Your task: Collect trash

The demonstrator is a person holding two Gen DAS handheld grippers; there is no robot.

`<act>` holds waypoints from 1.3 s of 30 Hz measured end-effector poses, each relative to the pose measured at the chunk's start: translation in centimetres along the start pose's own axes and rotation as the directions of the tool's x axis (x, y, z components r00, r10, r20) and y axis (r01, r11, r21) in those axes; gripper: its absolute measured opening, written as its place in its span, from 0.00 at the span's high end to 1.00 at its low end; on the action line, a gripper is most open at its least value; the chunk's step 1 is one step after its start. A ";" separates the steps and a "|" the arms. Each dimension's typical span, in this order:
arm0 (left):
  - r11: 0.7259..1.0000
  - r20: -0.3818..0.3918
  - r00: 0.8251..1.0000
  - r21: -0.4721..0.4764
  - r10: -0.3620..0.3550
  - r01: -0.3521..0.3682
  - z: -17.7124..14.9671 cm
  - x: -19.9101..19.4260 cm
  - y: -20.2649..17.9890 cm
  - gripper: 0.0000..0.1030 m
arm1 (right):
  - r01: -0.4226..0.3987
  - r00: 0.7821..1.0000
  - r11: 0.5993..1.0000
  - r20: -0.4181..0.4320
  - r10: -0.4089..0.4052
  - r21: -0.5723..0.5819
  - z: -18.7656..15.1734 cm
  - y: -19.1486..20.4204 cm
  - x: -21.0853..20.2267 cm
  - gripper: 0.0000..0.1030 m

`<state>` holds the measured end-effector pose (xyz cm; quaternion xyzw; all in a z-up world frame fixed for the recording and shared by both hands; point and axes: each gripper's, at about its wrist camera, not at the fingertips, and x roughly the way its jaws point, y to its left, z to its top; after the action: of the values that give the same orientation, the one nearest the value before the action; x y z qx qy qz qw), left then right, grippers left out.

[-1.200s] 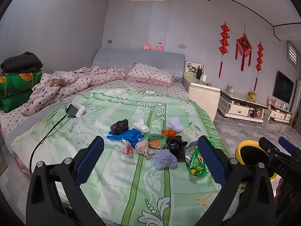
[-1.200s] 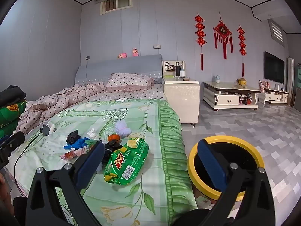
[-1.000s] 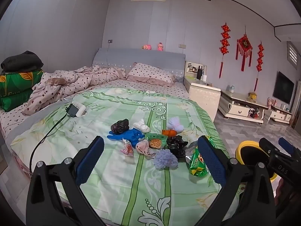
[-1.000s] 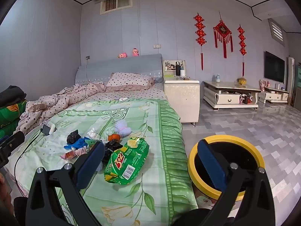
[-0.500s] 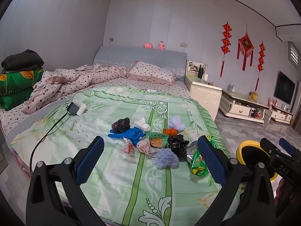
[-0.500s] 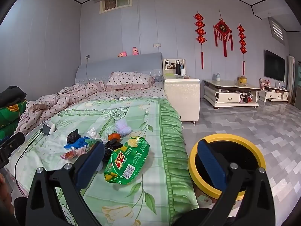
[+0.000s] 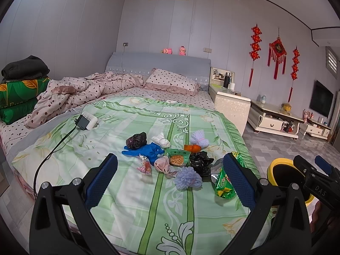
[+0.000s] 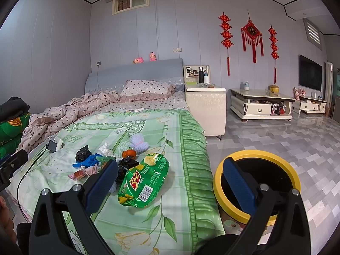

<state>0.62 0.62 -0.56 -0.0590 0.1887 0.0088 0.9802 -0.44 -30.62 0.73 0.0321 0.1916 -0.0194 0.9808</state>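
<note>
both hand-held grippers are hovering wide open and holding nothing: the left hand-held gripper (image 7: 170,178) is facing the trash pile (image 7: 170,157) on the bed (image 7: 119,191), and the right hand-held gripper (image 8: 170,183) is hanging over the bed's near edge. a green snack bag (image 8: 144,180) is lying at the pile's end nearest the yellow-rimmed bin (image 8: 257,182), which is standing on the floor just beside the bed. a blue glove (image 7: 146,149), black crumpled bag (image 7: 200,162) and lilac puff (image 7: 188,178) are sitting in the pile.
</note>
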 end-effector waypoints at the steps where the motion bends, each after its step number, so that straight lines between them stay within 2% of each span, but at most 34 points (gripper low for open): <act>1: 1.000 0.001 1.000 -0.001 -0.001 0.001 0.0 0.0 0.0 0.07 | 0.000 1.000 1.000 -0.001 0.000 0.000 0.0 0.0 0.0 0.07; 39: 1.000 -0.005 1.000 -0.001 0.001 -0.001 -0.2 0.2 0.2 0.07 | -0.003 1.000 1.000 -0.013 0.003 0.008 0.2 -0.2 0.2 0.07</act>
<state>0.74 0.78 -0.80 -0.0596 0.1911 0.0092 0.9797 -0.17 -30.86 0.78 0.0363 0.1981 -0.0184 0.9793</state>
